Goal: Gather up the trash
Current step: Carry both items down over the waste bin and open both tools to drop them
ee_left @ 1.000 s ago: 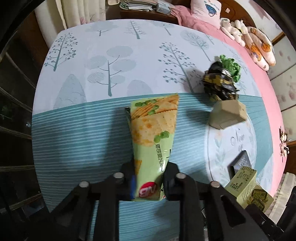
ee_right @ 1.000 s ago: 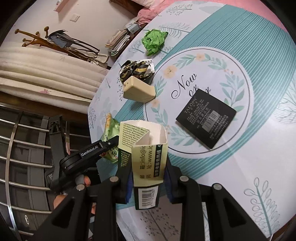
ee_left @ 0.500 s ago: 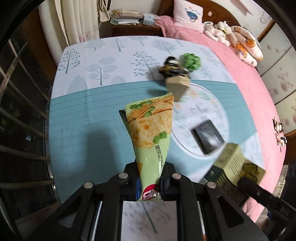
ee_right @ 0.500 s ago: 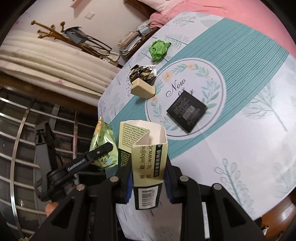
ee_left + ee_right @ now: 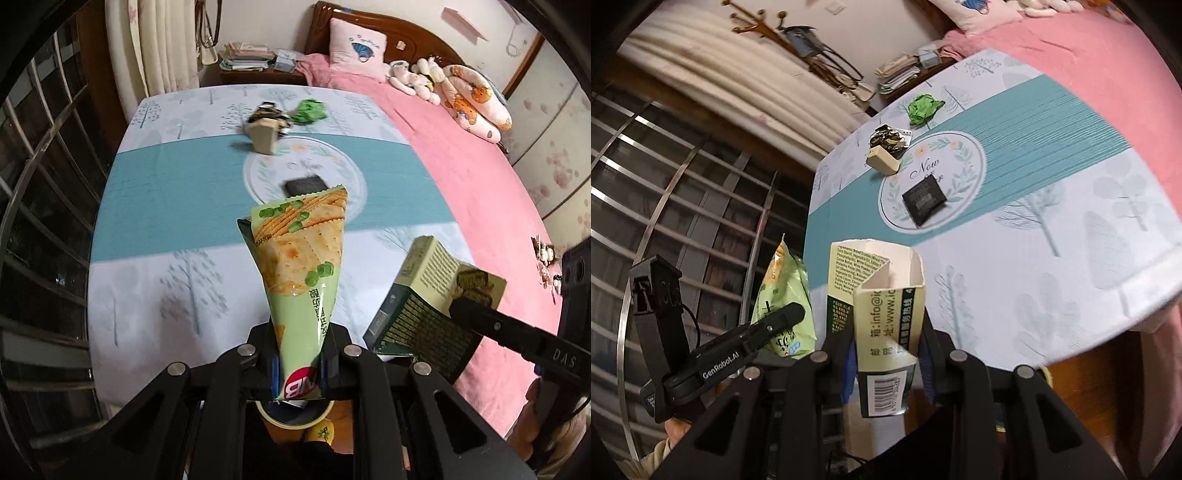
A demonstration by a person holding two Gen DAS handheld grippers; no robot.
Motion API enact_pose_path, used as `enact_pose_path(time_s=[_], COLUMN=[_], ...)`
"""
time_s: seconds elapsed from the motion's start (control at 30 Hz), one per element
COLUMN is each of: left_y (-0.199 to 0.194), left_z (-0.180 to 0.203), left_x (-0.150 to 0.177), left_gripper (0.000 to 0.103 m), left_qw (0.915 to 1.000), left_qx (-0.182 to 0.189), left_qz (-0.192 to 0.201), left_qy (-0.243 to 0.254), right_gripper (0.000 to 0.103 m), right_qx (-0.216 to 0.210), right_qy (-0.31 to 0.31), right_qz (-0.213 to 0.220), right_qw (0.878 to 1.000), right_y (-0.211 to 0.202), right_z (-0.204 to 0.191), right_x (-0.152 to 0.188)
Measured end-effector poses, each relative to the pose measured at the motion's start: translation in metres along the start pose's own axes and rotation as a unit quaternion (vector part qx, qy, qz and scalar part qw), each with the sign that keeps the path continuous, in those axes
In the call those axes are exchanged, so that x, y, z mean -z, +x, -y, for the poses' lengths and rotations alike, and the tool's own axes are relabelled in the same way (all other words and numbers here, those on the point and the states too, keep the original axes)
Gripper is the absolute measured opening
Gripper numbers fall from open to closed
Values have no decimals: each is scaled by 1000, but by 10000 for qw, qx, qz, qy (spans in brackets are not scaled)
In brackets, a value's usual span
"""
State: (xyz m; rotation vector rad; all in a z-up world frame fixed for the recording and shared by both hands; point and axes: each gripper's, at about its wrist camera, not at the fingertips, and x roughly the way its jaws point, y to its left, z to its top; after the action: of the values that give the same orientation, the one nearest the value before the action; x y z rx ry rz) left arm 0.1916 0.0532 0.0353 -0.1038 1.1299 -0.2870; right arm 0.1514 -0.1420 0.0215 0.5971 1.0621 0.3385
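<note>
We are in a home bedroom. We see a bed with a pink bedspread (image 5: 461, 155), a pillow (image 5: 356, 48), soft toys (image 5: 417, 79), curtains (image 5: 155, 44), and a table (image 5: 155, 177) under a tree-print cloth.

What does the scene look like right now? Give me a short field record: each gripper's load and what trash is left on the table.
left gripper: jaws shut on the green cracker wrapper, held clear of the table
right gripper: jaws shut on the torn green carton, also lifted
table: tree-print cloth with a teal band
trash left on table: black flat packet, beige box, black-and-gold crumpled wrapper, green crumpled paper
beige box vs crumpled wrapper: touching, side by side
bin: a round rim shows under the left gripper; contents hidden
</note>
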Motion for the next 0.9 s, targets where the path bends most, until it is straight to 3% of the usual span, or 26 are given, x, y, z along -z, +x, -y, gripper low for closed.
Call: enact_pose_path(time_s=[0.17, 0.47, 0.67, 0.9], left_y=[-21, -9, 35, 119], left_z=[37, 59, 61, 47], left_x=[53, 119, 152, 197], left_gripper=[12, 12, 12, 13], left_qw=[10000, 9986, 9947, 9883], left_qx=[-68, -101, -89, -24], left_qz=[61, -510, -1012, -1522], left_qy=[-5, 44, 176, 110], right_gripper=[28, 28, 28, 28], right_qx=[-27, -24, 358, 992], right_qy=[-197, 175, 320, 294], right_qz=[-315, -897, -1343, -1631], right_qw=[9993, 9958, 9898, 9812], right_y=[-22, -16, 22, 95], right_z=[18, 62, 92, 130], right_x=[32, 92, 126, 159])
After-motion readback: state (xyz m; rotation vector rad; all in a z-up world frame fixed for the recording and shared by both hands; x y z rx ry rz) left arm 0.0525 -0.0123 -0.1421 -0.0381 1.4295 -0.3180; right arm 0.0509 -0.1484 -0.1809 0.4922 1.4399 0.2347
